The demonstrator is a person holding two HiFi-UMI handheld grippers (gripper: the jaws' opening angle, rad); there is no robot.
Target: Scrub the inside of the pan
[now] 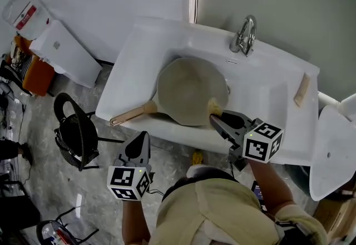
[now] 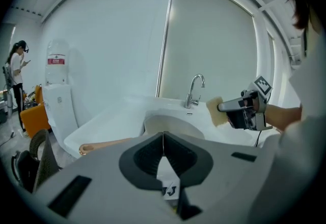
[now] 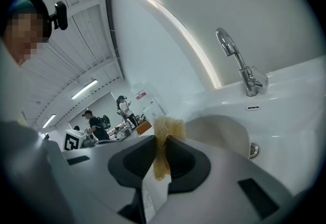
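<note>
The left tongs (image 1: 143, 139) hang pressed together, empty, short of the sink (image 1: 272, 78). The right tongs (image 1: 216, 120) pinch a yellow sponge (image 1: 214, 107) by the near rim of the pan (image 1: 189, 89), which lies in the basin. The far water jug (image 1: 23, 13) has a red label too small to read.

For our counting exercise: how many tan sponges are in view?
2. One sponge is clamped in the right gripper at the pan rim; a second sponge lies on the sink ledge, right side. Others may be hidden.
</note>
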